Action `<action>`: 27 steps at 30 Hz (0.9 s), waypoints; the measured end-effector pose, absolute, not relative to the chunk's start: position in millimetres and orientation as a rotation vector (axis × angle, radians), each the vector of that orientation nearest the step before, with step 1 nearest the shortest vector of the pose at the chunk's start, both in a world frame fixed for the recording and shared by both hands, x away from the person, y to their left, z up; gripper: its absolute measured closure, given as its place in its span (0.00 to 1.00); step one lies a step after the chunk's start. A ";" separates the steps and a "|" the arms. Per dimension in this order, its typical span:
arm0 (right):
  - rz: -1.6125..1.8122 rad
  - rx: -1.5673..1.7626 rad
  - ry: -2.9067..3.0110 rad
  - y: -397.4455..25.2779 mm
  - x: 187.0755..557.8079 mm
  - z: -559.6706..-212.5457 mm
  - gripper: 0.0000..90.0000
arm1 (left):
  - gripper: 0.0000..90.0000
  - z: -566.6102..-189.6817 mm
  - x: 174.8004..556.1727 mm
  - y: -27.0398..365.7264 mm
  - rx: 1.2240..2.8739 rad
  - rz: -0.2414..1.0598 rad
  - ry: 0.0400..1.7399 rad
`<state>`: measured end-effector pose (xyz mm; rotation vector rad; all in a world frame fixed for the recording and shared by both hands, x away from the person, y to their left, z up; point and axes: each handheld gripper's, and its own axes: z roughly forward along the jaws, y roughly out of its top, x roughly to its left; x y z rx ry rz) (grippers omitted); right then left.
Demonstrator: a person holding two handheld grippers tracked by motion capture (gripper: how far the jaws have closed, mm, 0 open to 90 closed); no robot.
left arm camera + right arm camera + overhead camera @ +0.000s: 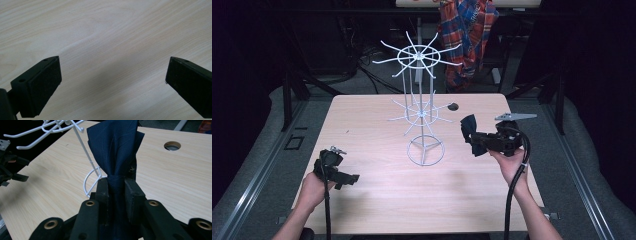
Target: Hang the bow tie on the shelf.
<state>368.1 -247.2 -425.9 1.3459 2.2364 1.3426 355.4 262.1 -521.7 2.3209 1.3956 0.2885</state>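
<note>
Jaws of the right gripper (117,187) are clamped on a dark blue cloth (115,147), which bunches between the pads and fans upward out of them in the right gripper view. In the high view that gripper (473,137) sits at about four o'clock from the white wire rack (422,107), held above the table by the right hand (511,162), its grey plate on top and its cable trailing down toward the near edge. The cloth (469,129) points toward the rack's ring base (426,151) and stops just short of it; the two look apart.

The left gripper (113,77) stands wide, its two black pads far apart with bare wood grain between them. In the high view it (344,179) lies low over the table at about eight o'clock from the rack, held by the left hand (312,190), well apart from the cloth.

The rack stands upright near the middle of the light wooden table (377,200), with two tiers of radiating hooks on a central post. A round hole (453,106) in the tabletop lies at about two o'clock from the rack's base. Beyond the far edge, at twelve o'clock, a plaid garment (467,35) hangs in the dark.
</note>
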 end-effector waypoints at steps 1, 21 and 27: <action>1.343 1.346 2.236 -247.2 368.1 -425.9 0.83 | 0.00 -521.7 355.3 261.9 2.321 0.290 1.395; 1.415 1.306 2.211 -234.4 361.2 -411.2 0.83 | 0.00 -521.7 355.8 259.4 2.338 0.291 1.374; 1.418 1.270 2.217 -226.0 358.7 -406.4 0.83 | 0.00 -521.3 355.3 259.2 2.338 0.293 1.377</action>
